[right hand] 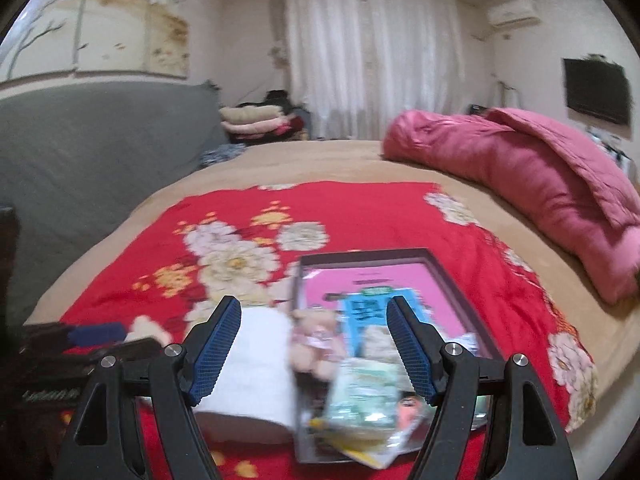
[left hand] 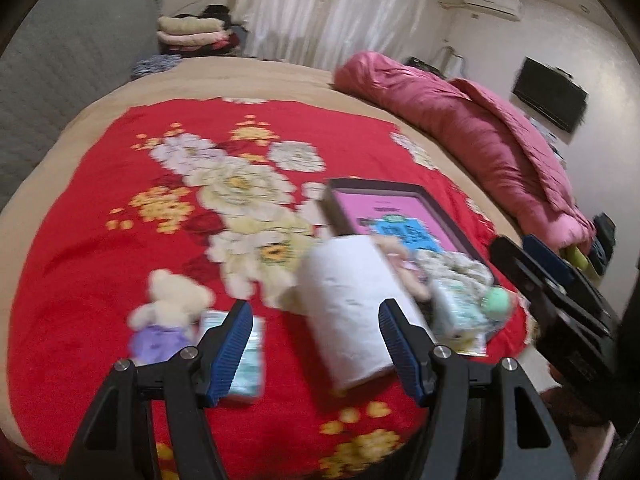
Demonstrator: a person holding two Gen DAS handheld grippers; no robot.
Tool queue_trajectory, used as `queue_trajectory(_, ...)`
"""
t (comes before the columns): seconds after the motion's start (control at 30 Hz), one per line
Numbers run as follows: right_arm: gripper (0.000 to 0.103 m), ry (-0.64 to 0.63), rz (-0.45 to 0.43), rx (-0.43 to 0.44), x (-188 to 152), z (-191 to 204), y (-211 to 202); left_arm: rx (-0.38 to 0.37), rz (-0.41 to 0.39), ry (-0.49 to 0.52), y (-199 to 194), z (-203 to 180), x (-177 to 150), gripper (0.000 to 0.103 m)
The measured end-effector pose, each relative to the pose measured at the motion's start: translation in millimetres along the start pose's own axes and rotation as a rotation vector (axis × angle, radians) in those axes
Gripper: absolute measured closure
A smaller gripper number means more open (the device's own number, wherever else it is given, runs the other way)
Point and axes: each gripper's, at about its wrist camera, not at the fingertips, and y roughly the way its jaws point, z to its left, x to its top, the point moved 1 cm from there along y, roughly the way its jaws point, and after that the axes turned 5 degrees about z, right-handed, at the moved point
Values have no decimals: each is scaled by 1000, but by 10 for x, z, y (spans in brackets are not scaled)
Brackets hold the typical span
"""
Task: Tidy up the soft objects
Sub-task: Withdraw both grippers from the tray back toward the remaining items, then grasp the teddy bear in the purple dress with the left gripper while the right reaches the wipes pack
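Both your grippers, left gripper (left hand: pixel 316 340) and right gripper (right hand: pixel 314 344), hang wide and empty, so next likely close on the blurred paper roll (left hand: pixel 352 308) beside the box (left hand: pixel 436 196).

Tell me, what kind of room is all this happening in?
Most likely a home bedroom. The things lie on a wide bed spread with a red flowered blanket, a rolled pink quilt rests along its far side, and white curtains and a wall television stand beyond.

No legible text anywhere.
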Motion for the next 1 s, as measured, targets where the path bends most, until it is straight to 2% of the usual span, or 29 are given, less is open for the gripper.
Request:
queue_trajectory(0.13, 26, -67, 23, 55, -29, 338, 21, 38, -6, -49, -37, 368, -12, 38)
queue_trajectory(0.4, 26, -193, 94, 158, -161, 967, 102, 91, 71, -119, 197, 944, -122, 38)
queue_trajectory(0.7, 26, -283, 217, 213, -422, 1458, 336, 102, 145, -172, 491, 1236, -187, 38)
queue_trajectory(0.83, 26, -298, 265, 214, -519, 1550, 472, 120, 182, -189, 619, 1335, -182, 38)
queue_trajectory(0.9, 26, -310, 284, 208, -567, 1588, 533, 97, 196, -202, 675, 1380, -186, 38)
queue_trajectory(1.0, 26, -316, 309, 207, -615, 1605, 628, 103, 216, -179, 757, 1382, -172, 38)
